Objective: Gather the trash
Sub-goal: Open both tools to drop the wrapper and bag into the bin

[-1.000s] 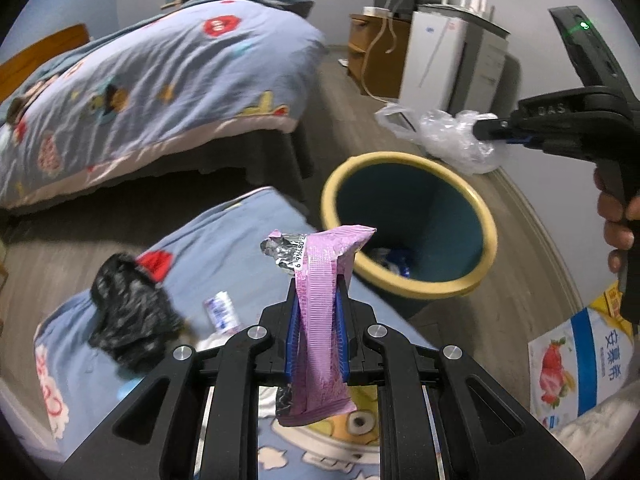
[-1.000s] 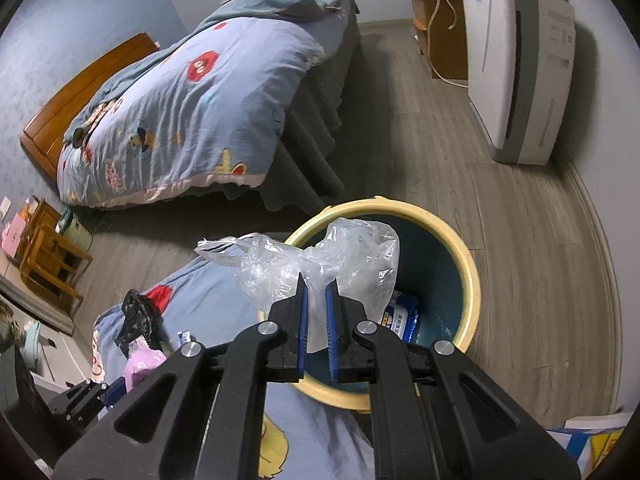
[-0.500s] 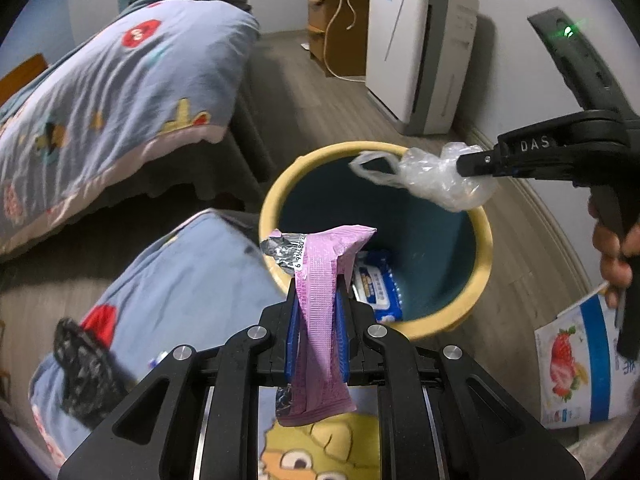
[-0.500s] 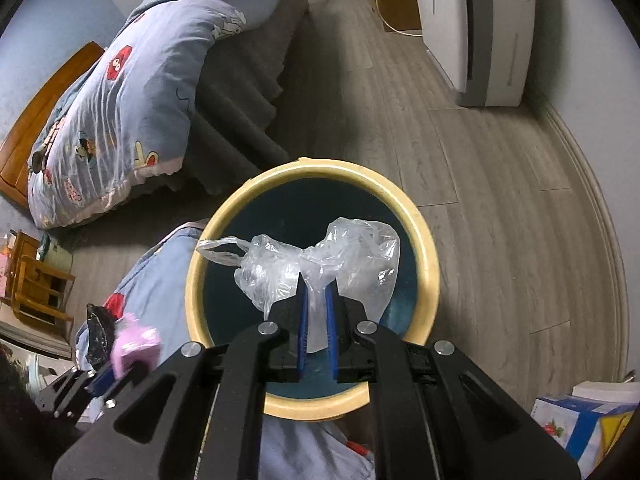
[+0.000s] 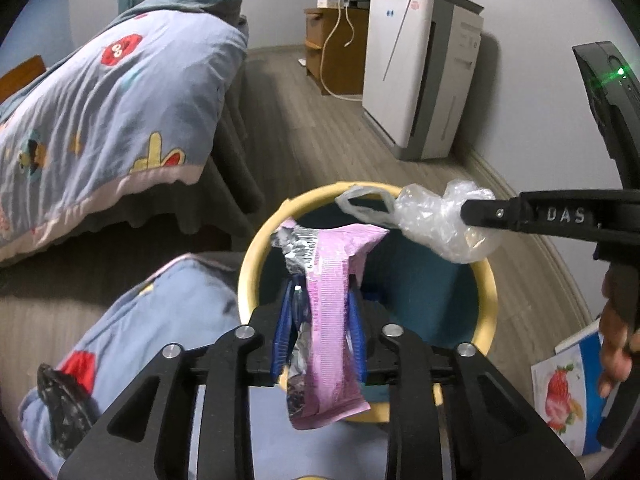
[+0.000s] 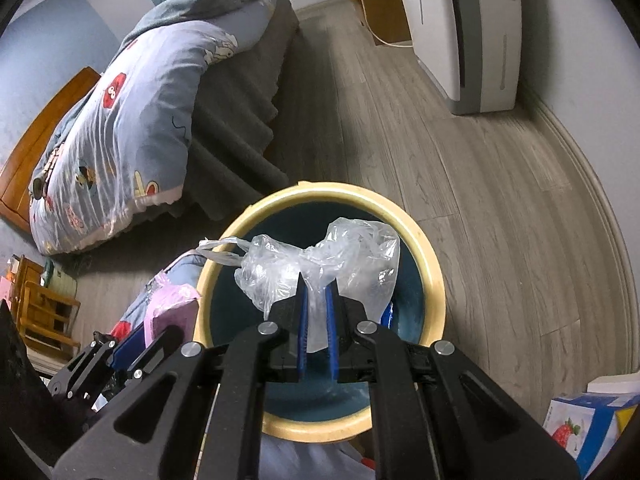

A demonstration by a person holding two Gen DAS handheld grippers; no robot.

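My left gripper [image 5: 318, 300] is shut on a pink snack wrapper [image 5: 328, 320] and holds it over the near rim of a teal bin with a yellow rim [image 5: 250, 264]. My right gripper [image 6: 316, 296] is shut on a crumpled clear plastic bag [image 6: 344, 256] and holds it above the bin's opening [image 6: 434, 276]. The right gripper also shows in the left wrist view [image 5: 472, 212] with the bag [image 5: 440, 216]. A blue packet [image 6: 388, 314] lies inside the bin. A black crumpled bag [image 5: 64, 412] lies on the blue quilt at lower left.
A bed with a blue cartoon quilt [image 5: 100, 120] stands at the left. A white air purifier [image 5: 420, 80] and a wooden cabinet [image 5: 332, 48] stand by the far wall. A strawberry-print carton [image 5: 568, 396] lies at the right. A wooden chair [image 6: 44, 316] stands at far left.
Both grippers have moved closer over the bin. The pink wrapper now hangs over the bin's near rim. The clear bag stays above the opening.
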